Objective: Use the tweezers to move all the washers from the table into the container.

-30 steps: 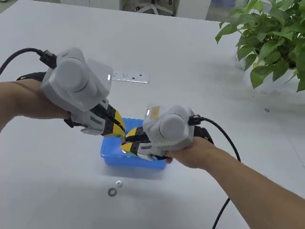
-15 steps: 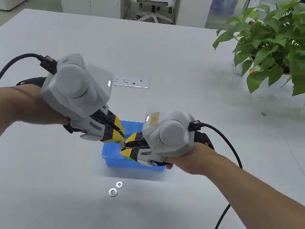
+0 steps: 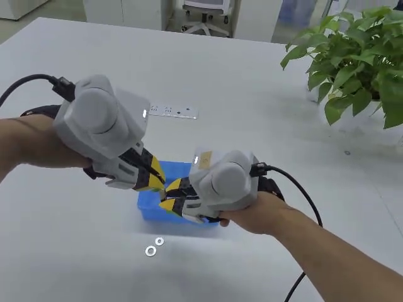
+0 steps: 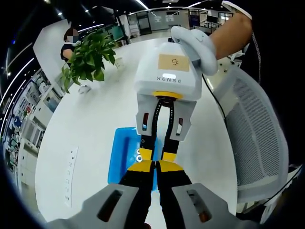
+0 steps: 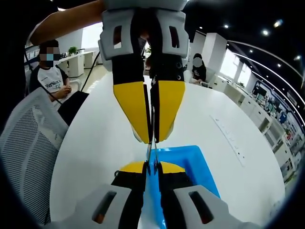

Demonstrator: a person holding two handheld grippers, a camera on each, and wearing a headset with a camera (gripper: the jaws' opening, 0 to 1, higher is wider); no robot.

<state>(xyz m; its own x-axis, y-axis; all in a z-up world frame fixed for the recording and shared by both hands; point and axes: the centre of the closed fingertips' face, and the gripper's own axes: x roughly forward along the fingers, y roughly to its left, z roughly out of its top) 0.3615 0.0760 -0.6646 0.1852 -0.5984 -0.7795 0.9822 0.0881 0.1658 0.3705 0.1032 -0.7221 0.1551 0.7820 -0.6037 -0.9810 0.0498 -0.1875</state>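
On the white table [image 3: 252,113] a potted plant [image 3: 359,56] stands at the far right, and a power strip [image 3: 173,112] lies beyond the grippers. The left gripper [image 3: 157,179] and the right gripper [image 3: 169,196] meet tip to tip over the blue container [image 3: 148,211] and hide most of it. Both press their jaws together on the thin metal tweezers [image 5: 151,138]. Two small silver washers [image 3: 150,251] lie on the table just in front of the container, close to each other.
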